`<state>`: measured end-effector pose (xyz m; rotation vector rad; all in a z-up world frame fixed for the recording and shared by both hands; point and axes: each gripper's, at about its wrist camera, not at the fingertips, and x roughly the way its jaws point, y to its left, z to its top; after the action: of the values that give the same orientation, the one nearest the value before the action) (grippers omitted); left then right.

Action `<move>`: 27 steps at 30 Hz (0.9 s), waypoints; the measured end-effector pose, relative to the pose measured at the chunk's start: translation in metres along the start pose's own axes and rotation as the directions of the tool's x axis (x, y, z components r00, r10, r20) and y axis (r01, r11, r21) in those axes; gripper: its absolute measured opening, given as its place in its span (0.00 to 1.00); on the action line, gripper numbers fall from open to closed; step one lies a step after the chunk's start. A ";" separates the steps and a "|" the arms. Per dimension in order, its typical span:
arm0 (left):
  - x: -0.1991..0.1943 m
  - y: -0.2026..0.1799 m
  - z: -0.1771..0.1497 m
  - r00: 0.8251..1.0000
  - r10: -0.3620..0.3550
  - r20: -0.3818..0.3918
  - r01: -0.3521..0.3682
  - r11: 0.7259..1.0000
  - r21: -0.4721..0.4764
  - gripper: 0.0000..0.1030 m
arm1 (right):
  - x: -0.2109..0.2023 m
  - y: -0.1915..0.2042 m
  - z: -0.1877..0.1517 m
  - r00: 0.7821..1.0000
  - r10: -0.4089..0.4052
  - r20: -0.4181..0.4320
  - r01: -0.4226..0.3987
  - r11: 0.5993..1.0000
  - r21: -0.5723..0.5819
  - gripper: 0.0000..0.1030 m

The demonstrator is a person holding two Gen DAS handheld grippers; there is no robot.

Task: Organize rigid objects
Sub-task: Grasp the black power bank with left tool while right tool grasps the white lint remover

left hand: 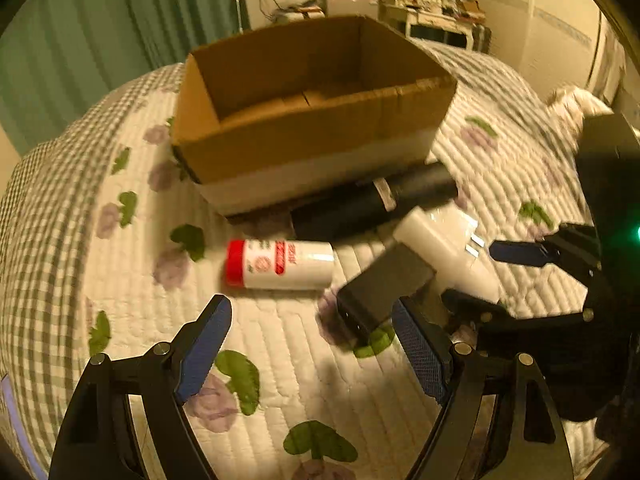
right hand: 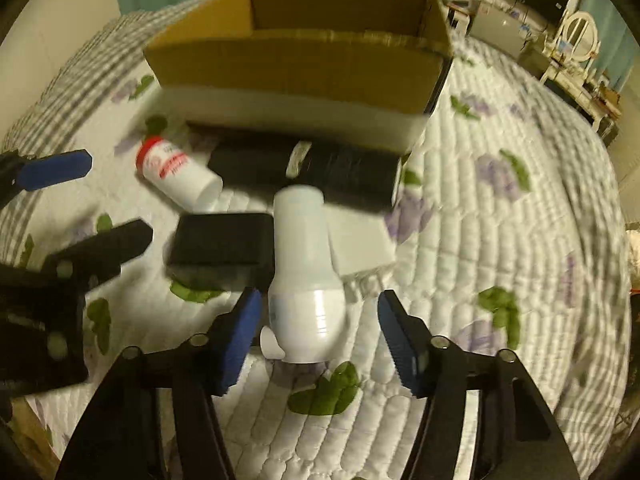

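An open cardboard box [left hand: 304,136] [right hand: 296,60] stands on a flowered quilt. Just in front of it lies a black cylinder [left hand: 372,204] [right hand: 320,172]. Nearer lie a white bottle with a red cap [left hand: 280,264] [right hand: 176,172], a flat black box [left hand: 384,284] [right hand: 220,244], a plain white bottle [left hand: 436,248] [right hand: 304,248] and a white plug adapter [left hand: 460,224] [right hand: 360,244]. My left gripper [left hand: 312,320] [right hand: 118,196] is open above the quilt, its right fingertip beside the black box. My right gripper [right hand: 320,304] [left hand: 492,276] straddles the plain white bottle's base; a gap shows at the right pad.
The quilt [left hand: 320,380] [right hand: 500,240] covers a bed with a checked border. Green curtains [left hand: 120,20] hang behind it. A desk with clutter [left hand: 432,12] and white furniture [right hand: 572,60] stand along the far wall.
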<state>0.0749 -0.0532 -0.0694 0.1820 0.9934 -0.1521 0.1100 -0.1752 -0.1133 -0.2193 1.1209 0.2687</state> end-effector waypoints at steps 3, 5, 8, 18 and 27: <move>0.010 -0.003 -0.002 1.000 -0.003 -0.016 0.003 1.000 0.014 0.82 | 0.011 -0.003 -0.002 0.998 0.052 -0.027 -0.052 0.999 0.014 0.45; 0.012 -0.005 -0.002 1.000 -0.002 -0.008 0.002 1.000 0.020 0.82 | 0.010 -0.006 -0.002 0.997 0.067 -0.029 -0.067 0.998 0.020 0.45; 0.015 -0.008 0.001 1.000 -0.013 0.005 0.013 0.999 0.042 0.82 | -0.007 -0.021 -0.002 0.995 0.098 0.017 -0.099 0.993 0.063 0.45; 0.038 -0.048 0.009 0.996 -0.066 0.059 0.052 0.973 0.224 0.80 | -0.027 -0.085 -0.007 0.998 0.032 0.062 -0.046 0.969 0.244 0.45; 0.053 -0.064 0.012 0.991 -0.131 0.003 0.123 0.936 0.329 0.59 | -0.033 -0.092 -0.006 0.996 0.018 0.091 -0.039 0.971 0.236 0.45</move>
<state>0.0999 -0.1203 -0.1123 0.4208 0.9500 -0.4390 0.1214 -0.2678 -0.0827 0.0213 1.0582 0.1659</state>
